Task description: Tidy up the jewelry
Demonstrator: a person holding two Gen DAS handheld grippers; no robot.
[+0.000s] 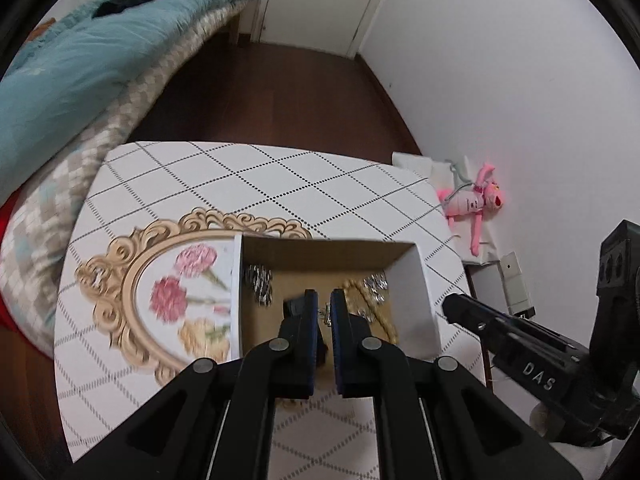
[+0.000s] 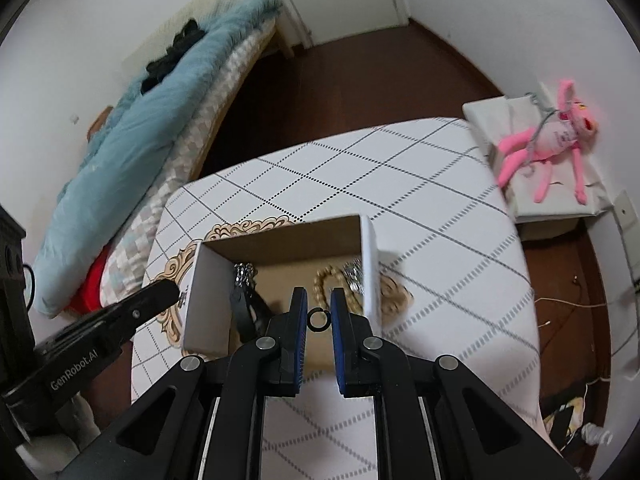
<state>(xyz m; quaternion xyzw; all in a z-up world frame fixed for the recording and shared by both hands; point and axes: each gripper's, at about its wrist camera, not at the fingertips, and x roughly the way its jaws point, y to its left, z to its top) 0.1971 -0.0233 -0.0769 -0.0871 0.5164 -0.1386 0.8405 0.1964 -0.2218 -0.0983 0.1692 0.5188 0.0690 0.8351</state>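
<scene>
An open cardboard box point(image 1: 416, 280) stands on the checked table, also in the right wrist view point(image 2: 208, 300). Inside lie silver pieces point(image 1: 260, 286), a gold bead chain point(image 1: 376, 312) and a black item point(image 1: 294, 308). My left gripper point(image 1: 324, 312) is nearly closed over the box on a small silver piece point(image 1: 325, 315). My right gripper point(image 2: 319, 314) is shut on a small black ring point(image 2: 319, 319) above the box's near edge. The gold chain point(image 2: 326, 284) and silver pieces point(image 2: 244, 274) show in the right wrist view too.
An ornate gold-framed flower tray point(image 1: 176, 292) lies under and left of the box. The table point(image 1: 280, 184) has bare cloth beyond the box. A bed with a teal blanket point(image 1: 80, 64) is at the left. A pink plush toy point(image 2: 560, 132) lies on a side stand at the right.
</scene>
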